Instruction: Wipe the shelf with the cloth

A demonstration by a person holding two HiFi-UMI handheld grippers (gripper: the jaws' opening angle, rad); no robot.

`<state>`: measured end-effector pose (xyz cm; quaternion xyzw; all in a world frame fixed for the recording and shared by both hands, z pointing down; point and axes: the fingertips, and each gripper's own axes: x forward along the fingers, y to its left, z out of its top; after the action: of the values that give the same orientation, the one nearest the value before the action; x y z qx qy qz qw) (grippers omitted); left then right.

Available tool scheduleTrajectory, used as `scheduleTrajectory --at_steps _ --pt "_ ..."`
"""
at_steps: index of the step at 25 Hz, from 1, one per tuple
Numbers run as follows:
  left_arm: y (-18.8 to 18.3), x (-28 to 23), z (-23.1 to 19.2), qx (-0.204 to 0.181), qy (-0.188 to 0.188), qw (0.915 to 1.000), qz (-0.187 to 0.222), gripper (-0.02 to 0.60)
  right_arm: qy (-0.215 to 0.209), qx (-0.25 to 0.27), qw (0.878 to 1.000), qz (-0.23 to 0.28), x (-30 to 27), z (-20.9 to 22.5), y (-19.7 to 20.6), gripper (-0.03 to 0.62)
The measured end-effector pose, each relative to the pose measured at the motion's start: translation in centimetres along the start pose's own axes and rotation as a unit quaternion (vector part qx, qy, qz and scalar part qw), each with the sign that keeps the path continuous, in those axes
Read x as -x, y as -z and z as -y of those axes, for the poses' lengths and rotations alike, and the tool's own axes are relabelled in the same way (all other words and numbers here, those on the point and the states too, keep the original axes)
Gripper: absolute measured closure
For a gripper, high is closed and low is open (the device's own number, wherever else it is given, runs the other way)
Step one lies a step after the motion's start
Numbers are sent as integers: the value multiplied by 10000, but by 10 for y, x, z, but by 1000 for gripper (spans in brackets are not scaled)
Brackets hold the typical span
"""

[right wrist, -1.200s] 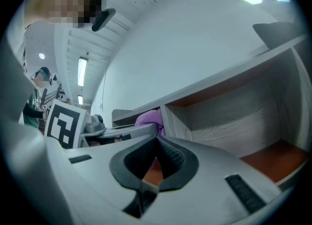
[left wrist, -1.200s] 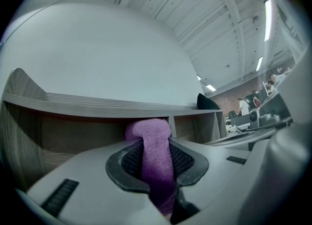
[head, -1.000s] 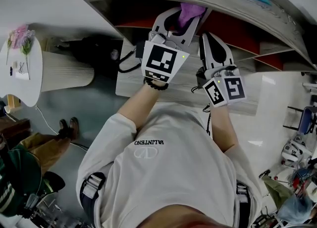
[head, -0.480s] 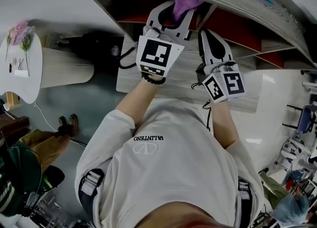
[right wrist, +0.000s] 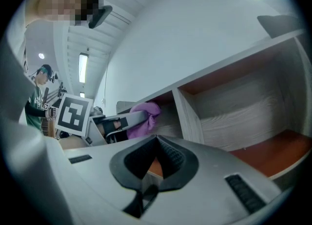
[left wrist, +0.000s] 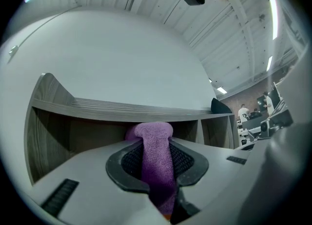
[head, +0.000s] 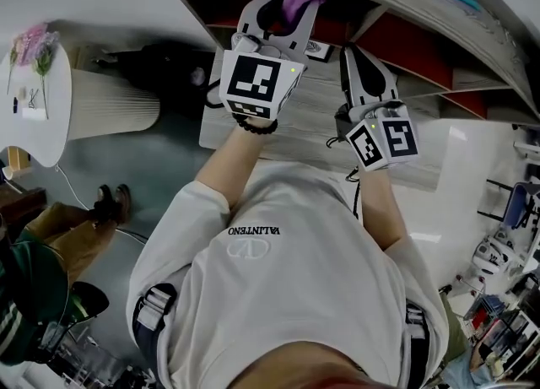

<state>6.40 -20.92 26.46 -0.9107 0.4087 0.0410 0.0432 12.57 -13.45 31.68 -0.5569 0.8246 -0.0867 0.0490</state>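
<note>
left of the shelf's (right wrist: 219,68) upright divider (right wrist: 187,116), your left gripper (left wrist: 157,143) and its purple cloth (right wrist: 144,116) block the mouth of that bay. right of the divider the bay lies open in front of your right gripper (right wrist: 157,137), bounded by the top board and the back wall.

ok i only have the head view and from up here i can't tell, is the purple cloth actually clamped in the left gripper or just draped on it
Observer: Clamped. The left gripper view shows the left gripper with its jaws shut on the purple cloth, which bunches up past the tips.
Operator: and the right one, anything in it
Observer: Nothing. In the right gripper view the right gripper has its jaws together, empty.
Operator: where does the cloth sit in the shelf
Observer: From the right gripper view, at the mouth of the compartment to the left of an upright divider.
</note>
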Motion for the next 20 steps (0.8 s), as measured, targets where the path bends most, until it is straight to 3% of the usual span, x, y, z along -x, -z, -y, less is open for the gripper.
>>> scheduleTrajectory --at_steps 20 --pt "-1 31 -78 -27 -651 9979 29 495 -280 -36 9994 -184 -38 -37 16 595"
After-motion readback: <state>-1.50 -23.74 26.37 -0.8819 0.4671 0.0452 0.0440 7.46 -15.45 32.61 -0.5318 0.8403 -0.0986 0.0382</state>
